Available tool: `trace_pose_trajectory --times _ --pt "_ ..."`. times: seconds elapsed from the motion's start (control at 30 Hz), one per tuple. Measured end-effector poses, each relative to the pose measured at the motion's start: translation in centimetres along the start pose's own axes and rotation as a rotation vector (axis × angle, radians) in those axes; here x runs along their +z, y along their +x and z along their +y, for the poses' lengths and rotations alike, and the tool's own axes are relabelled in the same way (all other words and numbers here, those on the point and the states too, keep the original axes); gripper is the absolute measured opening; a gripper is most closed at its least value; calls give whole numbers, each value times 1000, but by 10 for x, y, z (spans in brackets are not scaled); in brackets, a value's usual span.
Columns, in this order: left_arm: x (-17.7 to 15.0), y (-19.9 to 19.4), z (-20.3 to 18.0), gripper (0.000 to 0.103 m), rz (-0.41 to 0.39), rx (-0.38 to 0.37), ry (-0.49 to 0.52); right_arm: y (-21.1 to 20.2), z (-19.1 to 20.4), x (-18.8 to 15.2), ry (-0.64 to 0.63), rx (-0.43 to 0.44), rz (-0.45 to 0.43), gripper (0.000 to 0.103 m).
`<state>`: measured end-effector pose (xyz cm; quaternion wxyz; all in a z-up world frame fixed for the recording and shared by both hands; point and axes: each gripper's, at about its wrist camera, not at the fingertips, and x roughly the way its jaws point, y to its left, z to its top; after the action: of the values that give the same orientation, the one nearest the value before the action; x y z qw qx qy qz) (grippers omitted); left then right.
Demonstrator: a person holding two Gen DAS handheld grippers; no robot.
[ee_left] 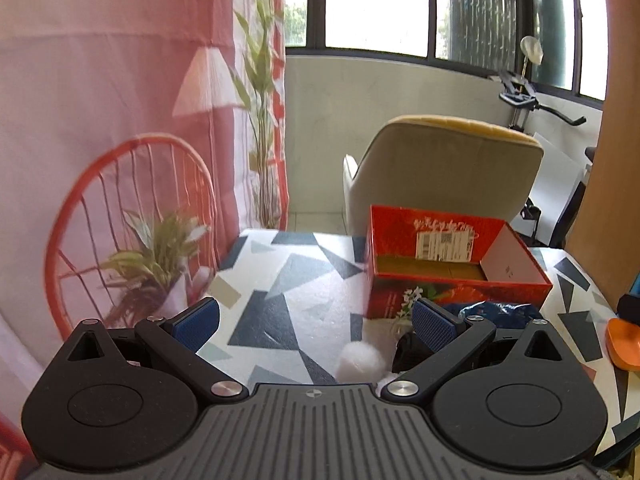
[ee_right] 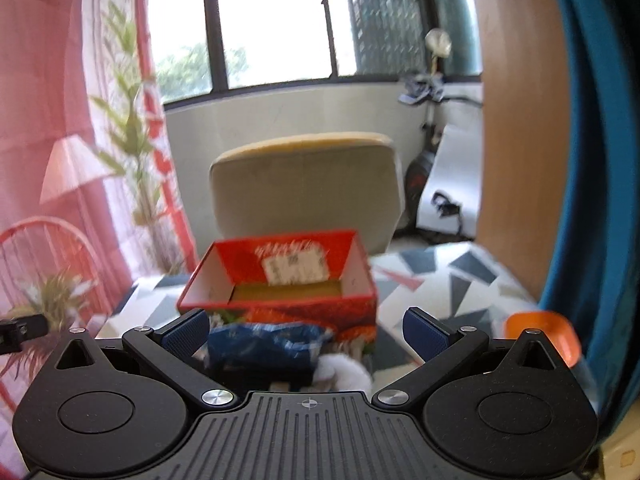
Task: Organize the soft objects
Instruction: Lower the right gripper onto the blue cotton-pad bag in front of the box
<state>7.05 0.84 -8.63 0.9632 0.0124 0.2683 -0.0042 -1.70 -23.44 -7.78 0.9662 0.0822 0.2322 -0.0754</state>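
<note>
- White fluffy ball [ee_left: 359, 361] lies on the worktop [ee_left: 280, 280], close in front of the left claw [ee_left: 316, 320], between its fingers' line of sight and toward the right finger. Right wrist view shows the same white fluff [ee_right: 344, 372] low between the right claw's fingers.
- Blue crinkly bag [ee_left: 496, 314] sits just in front of the red box [ee_left: 456, 280], near or touching its front wall; cannot tell which. In the right wrist view the bag [ee_right: 264, 344] lies blurred between box [ee_right: 280, 280] and claw.
- A dark, black item [ee_left: 408, 350] lies beside the white ball, partly hidden behind the left claw's right finger; too obscured to identify.
- Red box stands open on the worktop; bare cardboard floor, printed label on the inner back wall. Nothing visible inside.
- Left claw: spread wide, blue pads [ee_left: 200, 320] well apart, gripping nothing.
- Right claw [ee_right: 308, 332]: spread wide as well, nothing pinched between its fingers.
- Orange object [ee_left: 624, 346] at the right edge of the worktop; also seen in the right wrist view [ee_right: 540, 332].
- Worktop cover: white with grey and blue geometric shapes.
- Beyond: beige chair [ee_left: 440, 168] behind the box, pink printed curtain [ee_left: 120, 120] at left, windows [ee_left: 376, 4] at back.
</note>
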Motion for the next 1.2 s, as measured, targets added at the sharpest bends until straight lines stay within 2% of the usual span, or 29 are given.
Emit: trace_pose_trajectory --times 0.17,0.43,0.67,0.87,0.93,0.97,1.03,1.13,1.2 --pt "-2 29 -5 103 48 3 11 28 3 -5 -56 -60 30 103" --pt "10 78 -13 97 127 -32 7 83 -15 5 -39 29 122 102" --pt "31 122 -33 88 170 -100 22 139 -25 24 -38 84 197 82" --pt "31 168 -50 82 212 -150 47 192 -31 28 -20 137 269 79" --pt "28 186 -53 79 251 -179 38 210 -30 28 -25 169 300 79" --pt "27 196 -56 72 274 -194 39 221 -29 29 -32 178 321 78" --pt "27 212 -59 66 317 -221 46 240 -27 30 -31 192 358 78" --pt "28 230 -60 65 435 -236 24 258 -26 27 -2 207 438 73" --pt "28 232 -55 64 480 -273 -7 260 -27 25 42 225 479 71"
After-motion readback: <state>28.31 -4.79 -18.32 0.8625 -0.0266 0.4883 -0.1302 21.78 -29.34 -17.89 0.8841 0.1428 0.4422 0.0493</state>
